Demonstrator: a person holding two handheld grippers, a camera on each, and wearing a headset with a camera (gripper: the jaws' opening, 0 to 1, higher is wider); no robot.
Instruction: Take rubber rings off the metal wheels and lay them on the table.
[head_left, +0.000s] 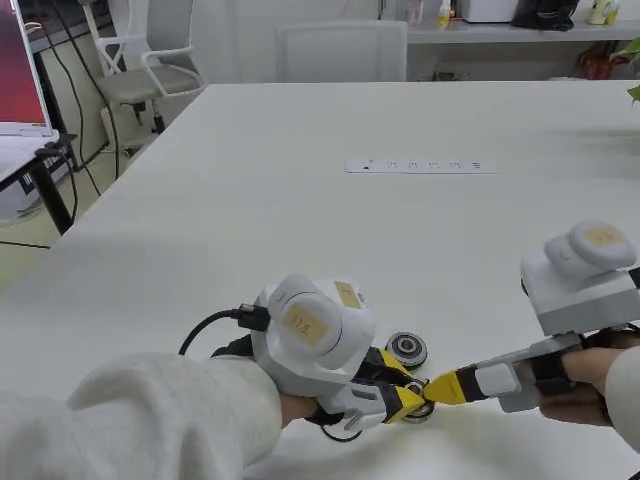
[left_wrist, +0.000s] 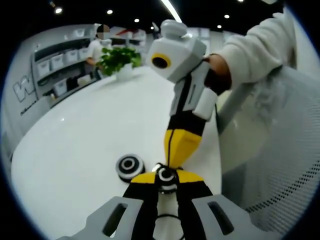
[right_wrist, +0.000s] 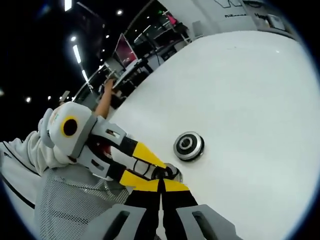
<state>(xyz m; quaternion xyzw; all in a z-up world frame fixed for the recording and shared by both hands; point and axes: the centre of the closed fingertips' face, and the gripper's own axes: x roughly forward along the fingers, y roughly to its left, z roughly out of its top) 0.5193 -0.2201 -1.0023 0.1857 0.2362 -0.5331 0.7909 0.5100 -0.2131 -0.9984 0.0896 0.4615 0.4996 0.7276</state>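
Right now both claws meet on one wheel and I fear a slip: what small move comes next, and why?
Probably draw the right claw slowly away, peeling at the rim: the left claw clamps the metal wheel, and the right's shut tips touch it.

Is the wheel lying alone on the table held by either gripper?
No: the lone wheel sits free on the table, apart from the left gripper and right gripper, which meet at another wheel.

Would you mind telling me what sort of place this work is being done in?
Most likely an office or lab meeting room: a large white table, office chairs around its far end, and wall shelves lined with storage bins near a potted plant.
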